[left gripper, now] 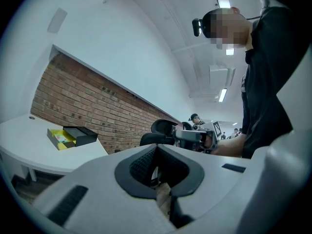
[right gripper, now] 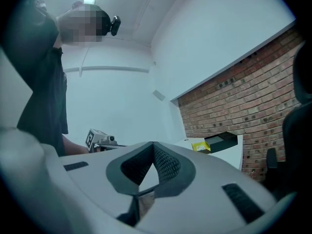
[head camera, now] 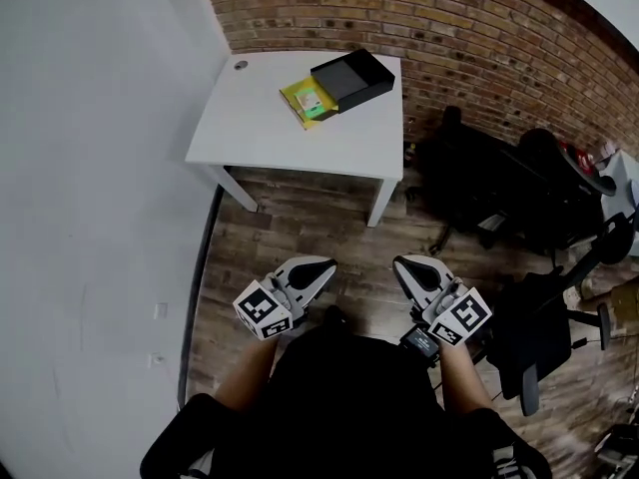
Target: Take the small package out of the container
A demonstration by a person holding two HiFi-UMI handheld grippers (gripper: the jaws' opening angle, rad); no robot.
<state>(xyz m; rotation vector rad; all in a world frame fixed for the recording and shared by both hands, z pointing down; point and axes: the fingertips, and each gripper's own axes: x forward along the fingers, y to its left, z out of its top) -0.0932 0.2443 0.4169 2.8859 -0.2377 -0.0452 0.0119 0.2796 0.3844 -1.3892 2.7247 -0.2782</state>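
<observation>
The small yellow package (head camera: 308, 102) lies flat on the white table (head camera: 260, 128), near the table's far edge. It is outside the black box (head camera: 352, 78) and touches the box's left side. The box is open at the top and stands at the table's far right corner. A small round object (head camera: 241, 65) sits at the table's far left corner; what it is cannot be told.

The table stands against a brick wall (head camera: 449, 28) on a wood floor (head camera: 300, 228). Black office chairs (head camera: 479, 183) stand to the right of the table.

Both grippers are well apart from the table, close to the person's body. Left gripper (head camera: 321, 266): fingers pressed together, nothing between them. Right gripper (head camera: 403, 264): fingers pressed together, nothing between them. The two grippers are side by side, each pointing level.
</observation>
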